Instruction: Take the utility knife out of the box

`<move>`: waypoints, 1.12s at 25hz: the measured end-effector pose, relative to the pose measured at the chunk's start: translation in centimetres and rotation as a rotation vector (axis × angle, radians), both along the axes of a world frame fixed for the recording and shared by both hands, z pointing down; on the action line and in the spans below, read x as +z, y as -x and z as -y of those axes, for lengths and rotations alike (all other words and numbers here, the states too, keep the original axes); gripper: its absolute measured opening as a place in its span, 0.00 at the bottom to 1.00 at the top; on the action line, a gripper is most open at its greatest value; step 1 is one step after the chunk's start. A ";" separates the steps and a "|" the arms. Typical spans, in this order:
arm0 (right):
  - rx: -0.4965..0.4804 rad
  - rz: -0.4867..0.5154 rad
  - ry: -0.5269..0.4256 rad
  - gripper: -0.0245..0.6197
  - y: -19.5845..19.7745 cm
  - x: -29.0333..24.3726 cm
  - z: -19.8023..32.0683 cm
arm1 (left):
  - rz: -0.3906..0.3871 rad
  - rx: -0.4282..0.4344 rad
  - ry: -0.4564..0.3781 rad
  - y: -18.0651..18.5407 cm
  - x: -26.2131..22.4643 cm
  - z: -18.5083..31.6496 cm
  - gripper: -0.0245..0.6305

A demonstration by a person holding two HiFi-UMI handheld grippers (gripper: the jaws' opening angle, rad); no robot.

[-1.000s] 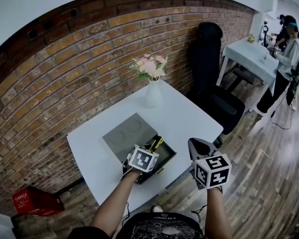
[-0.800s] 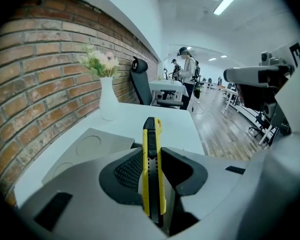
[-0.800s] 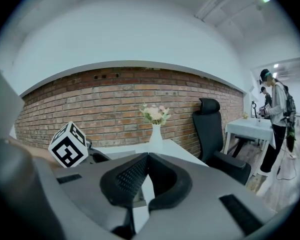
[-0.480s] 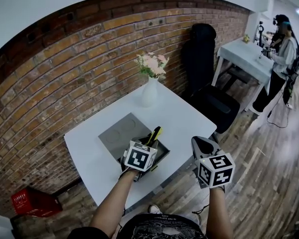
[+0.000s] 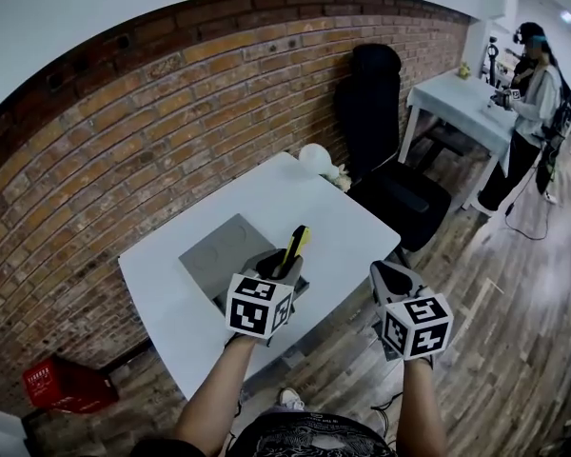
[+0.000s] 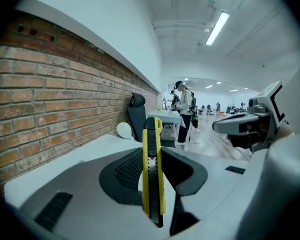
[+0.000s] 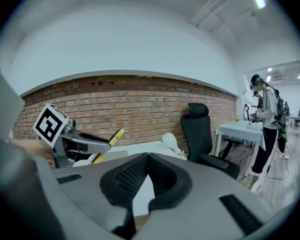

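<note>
The yellow and black utility knife [image 5: 295, 246] is lifted above the dark box, with my left gripper [image 5: 284, 263] shut on its lower half. In the left gripper view the knife [image 6: 151, 134] stands upright between the pads of that gripper [image 6: 152, 156]. The box's grey lid [image 5: 217, 250] lies flat on the white table [image 5: 295, 208], and the gripper's cube hides most of the box. My right gripper [image 5: 390, 279] hovers off the table's near right corner. Its jaws [image 7: 149, 154] are shut with nothing in them.
A white vase [image 5: 314, 157] lies on its side at the table's far corner, its flowers [image 5: 339, 179] hanging at the edge. A black office chair [image 5: 385, 131] stands behind the table. Farther right are another white table [image 5: 457, 103] and a person [image 5: 538, 93]. A red crate [image 5: 52, 384] sits on the floor.
My left gripper has risen out of the box with the knife. The vase, upright before, now lies toppled at the far corner. The right gripper shifted slightly.
</note>
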State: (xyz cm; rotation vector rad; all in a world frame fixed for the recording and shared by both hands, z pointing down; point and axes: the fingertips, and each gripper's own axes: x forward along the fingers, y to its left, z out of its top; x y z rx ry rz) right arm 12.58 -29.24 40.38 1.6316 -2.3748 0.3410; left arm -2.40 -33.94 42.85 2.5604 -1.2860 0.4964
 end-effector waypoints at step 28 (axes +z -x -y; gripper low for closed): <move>0.108 -0.016 -0.192 0.07 -10.9 -6.4 -9.4 | -0.197 -0.004 -0.252 -10.2 -8.4 -9.5 0.23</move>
